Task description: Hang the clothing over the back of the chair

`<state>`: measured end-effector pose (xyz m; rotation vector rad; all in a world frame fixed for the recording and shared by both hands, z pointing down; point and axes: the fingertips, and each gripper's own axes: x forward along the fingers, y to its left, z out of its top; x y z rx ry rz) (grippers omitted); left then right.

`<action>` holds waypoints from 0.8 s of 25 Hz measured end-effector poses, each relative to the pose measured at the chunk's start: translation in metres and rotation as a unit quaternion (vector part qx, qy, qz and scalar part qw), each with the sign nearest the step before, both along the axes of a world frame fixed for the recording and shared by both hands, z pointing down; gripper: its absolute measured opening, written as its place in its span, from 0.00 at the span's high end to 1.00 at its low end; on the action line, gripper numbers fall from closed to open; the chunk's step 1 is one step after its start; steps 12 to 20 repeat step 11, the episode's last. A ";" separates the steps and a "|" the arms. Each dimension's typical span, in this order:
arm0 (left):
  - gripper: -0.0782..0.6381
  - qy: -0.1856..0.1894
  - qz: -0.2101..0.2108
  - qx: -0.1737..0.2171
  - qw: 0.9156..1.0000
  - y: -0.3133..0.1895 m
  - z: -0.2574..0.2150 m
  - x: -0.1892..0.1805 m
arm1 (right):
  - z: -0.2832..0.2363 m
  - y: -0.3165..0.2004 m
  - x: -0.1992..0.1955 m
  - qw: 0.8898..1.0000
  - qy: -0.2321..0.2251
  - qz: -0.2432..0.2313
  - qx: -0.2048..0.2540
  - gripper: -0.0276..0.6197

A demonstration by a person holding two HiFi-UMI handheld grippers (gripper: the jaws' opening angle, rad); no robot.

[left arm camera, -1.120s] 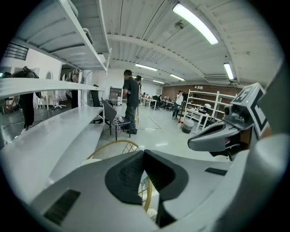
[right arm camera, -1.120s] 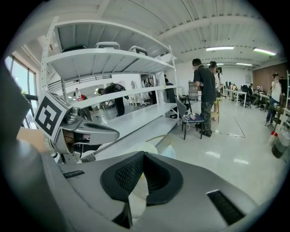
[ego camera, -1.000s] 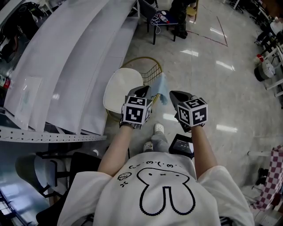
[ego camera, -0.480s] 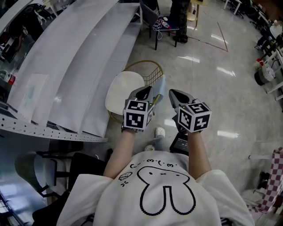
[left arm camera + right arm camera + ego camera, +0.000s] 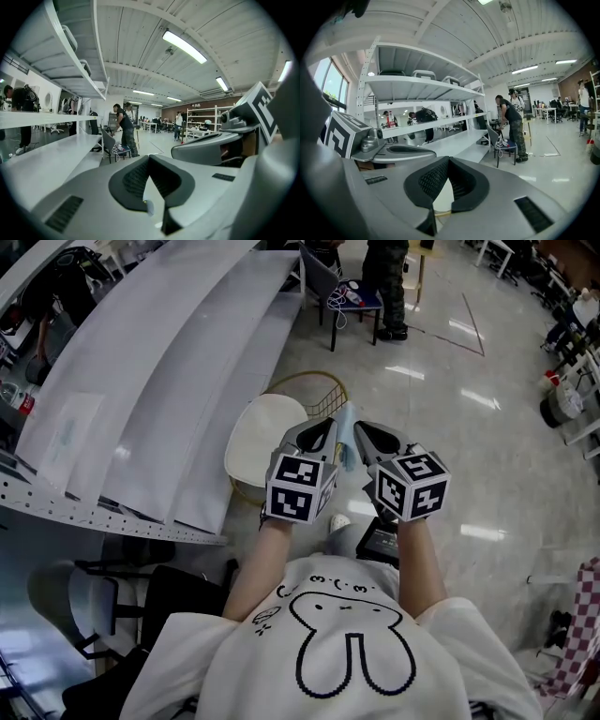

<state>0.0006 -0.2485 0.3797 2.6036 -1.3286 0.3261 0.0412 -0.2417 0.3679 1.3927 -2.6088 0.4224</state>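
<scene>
A pale blue piece of clothing (image 5: 349,442) hangs by the right end of the gold wire back (image 5: 314,382) of a chair with a round white seat (image 5: 265,432). I cannot tell whether it rests on that back. My left gripper (image 5: 328,425) and right gripper (image 5: 362,430) are held side by side above the chair, one on each side of the cloth. In the left gripper view the jaws (image 5: 149,157) are shut tip to tip with no cloth seen between them. The right gripper view shows the same shut jaws (image 5: 448,158), and both point almost level across the room.
Long white shelves (image 5: 141,362) run along the left. At the back, a dark chair with cables (image 5: 352,292) stands beside a standing person (image 5: 386,277). A black box (image 5: 380,542) lies by my feet. A dark office chair (image 5: 122,601) is at lower left.
Both grippers have risen towards the camera and drawn closer together, still shut. The blue clothing stays by the chair back.
</scene>
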 end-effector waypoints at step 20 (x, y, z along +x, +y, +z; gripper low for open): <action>0.89 0.009 -0.010 0.013 1.000 -0.006 -0.003 -0.017 | 0.002 -0.002 -0.017 1.000 0.005 -0.015 0.006 0.98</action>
